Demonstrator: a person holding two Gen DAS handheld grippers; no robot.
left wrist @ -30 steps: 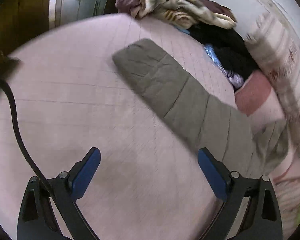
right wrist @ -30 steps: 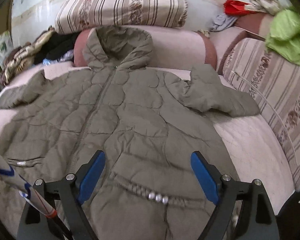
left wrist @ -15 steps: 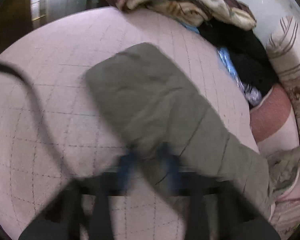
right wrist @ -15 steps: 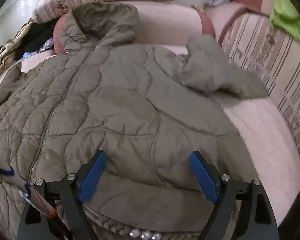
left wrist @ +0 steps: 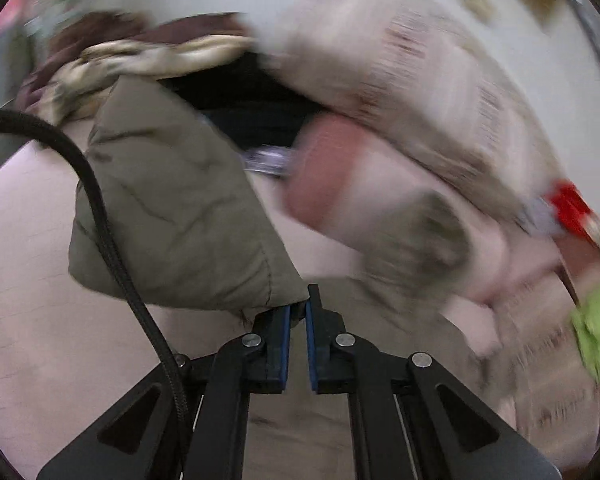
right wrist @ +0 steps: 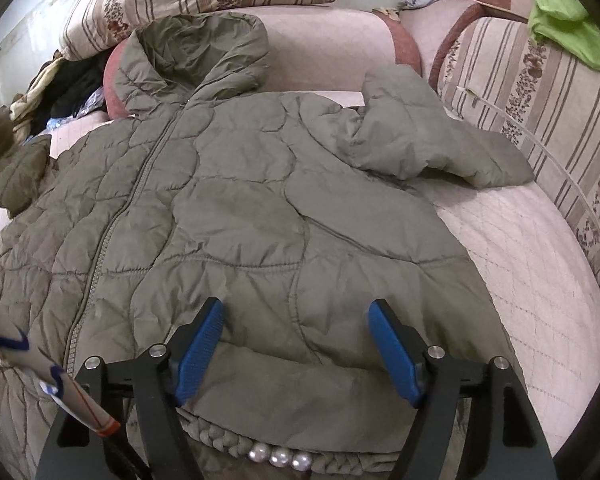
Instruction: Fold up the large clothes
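The left tongs (left wrist: 297,312) are clenching the cuff of the olive quilted sleeve (left wrist: 172,200), which is rising puffy and creased toward 11 o'clock; a braided black cable (left wrist: 112,248) is arcing across it. The padded jacket (right wrist: 236,216) is lying flat, zipper up, on the pale pink quilted bed (right wrist: 532,264), its hood at 12 o'clock against a bolster. The right tongs (right wrist: 296,344) are hovering released, blue ribbed pads apart, over the hem at 6 o'clock, near three pearl beads (right wrist: 278,458). Striped floral cushions (right wrist: 540,92) are lining the edge at 2 o'clock.
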